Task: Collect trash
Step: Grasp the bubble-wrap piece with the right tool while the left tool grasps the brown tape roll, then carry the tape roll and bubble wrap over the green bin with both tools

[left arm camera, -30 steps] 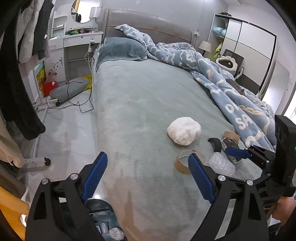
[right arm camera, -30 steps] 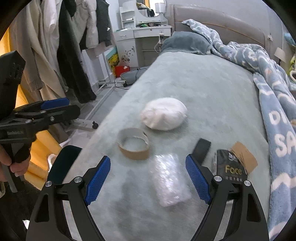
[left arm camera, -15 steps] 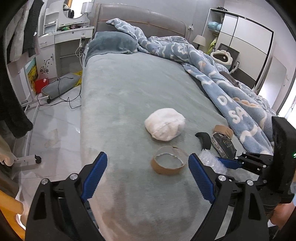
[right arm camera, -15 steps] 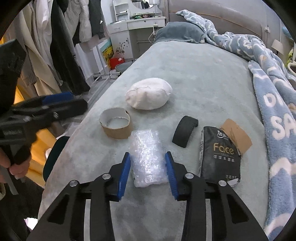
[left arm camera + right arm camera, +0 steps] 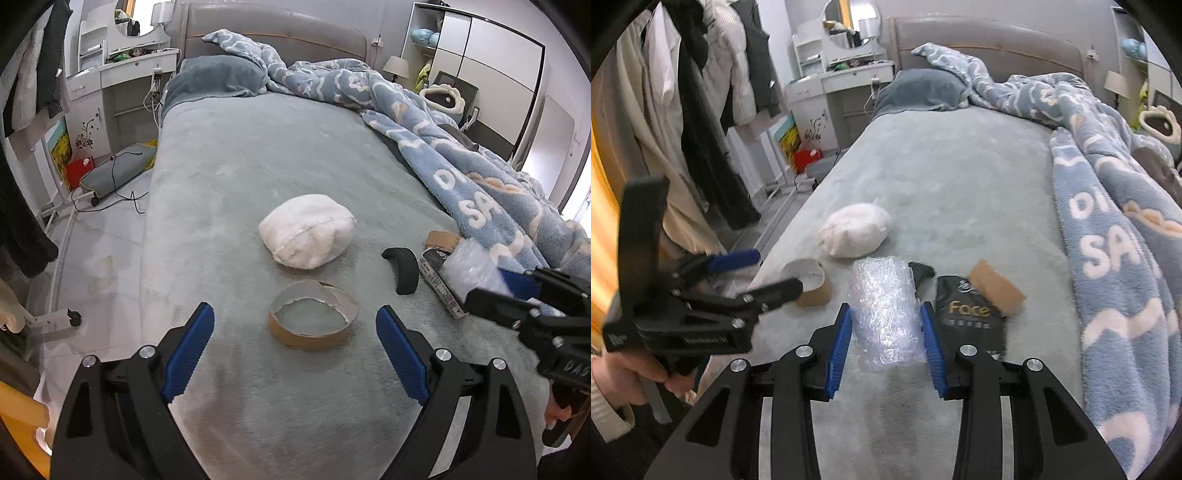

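Closed in from wide to a firm pinch: right claw [image 5: 885, 330], blue pads now pressed on both sides of the bubble-wrap wad [image 5: 882, 314], wad raised a little off the bed [image 5: 960, 177]. Left claw [image 5: 295, 354] brought nearer over the bed, jaws spread wide and holding nothing, cardboard tape ring [image 5: 313, 319] lying just ahead and between them.

Barely begun, by the look of it: one piece gripped, none seen dropped anywhere (no bin or bag in either view). Left to gather, judging by the spread: the tape ring, the black "Face" packet [image 5: 971, 314] just right of the right claw, the brown cardboard scrap [image 5: 995, 288] touching the packet's far corner, and the curved black piece [image 5: 402, 269] ahead-right of the left claw. Less sure about the white cloth bundle [image 5: 306, 236] beyond the ring (could be laundry, not rubbish).

Around: blue patterned blanket [image 5: 1115, 229] heaped along the right, close to the packet and scrap; grey pillow [image 5: 218, 79] far ahead; hanging clothes [image 5: 701, 110] to the left. Main nuisance likely the two claws crowding each other near the ring.
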A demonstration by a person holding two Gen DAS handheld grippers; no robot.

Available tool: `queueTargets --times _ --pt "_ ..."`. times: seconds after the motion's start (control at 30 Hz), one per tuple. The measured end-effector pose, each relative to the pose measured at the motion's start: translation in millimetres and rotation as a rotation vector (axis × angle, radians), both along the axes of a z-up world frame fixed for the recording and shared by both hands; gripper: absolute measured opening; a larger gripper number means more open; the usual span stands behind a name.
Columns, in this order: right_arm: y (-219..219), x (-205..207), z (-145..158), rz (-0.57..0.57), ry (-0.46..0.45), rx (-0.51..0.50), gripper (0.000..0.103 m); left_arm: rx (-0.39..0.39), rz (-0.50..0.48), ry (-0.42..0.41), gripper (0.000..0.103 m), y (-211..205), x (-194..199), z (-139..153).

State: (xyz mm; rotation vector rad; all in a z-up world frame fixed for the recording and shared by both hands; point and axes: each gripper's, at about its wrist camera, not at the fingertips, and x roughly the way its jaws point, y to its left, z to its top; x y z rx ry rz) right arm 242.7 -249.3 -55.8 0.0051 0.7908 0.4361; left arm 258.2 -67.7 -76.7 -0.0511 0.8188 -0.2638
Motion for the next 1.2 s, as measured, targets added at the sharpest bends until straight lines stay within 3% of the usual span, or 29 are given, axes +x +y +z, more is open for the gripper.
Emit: queueTargets --times 0.33,0.87,1.2 --pt "-18.1 -2.8 3.1 -0.017 0.003 0.024 0.038 0.063 0.018 0.018 0.089 -19.5 8.5 -12.2" --pt "-24.1 -7.4 1.5 -0.013 0.01 0.024 0.038 0.069 0.032 0.068 0.061 -25.6 16.1 -20.3" --pt "-6.3 -8.0 4.6 0.008 0.005 0.022 0.038 0.058 0.025 0.041 0.059 -13.3 8.4 -9.7"
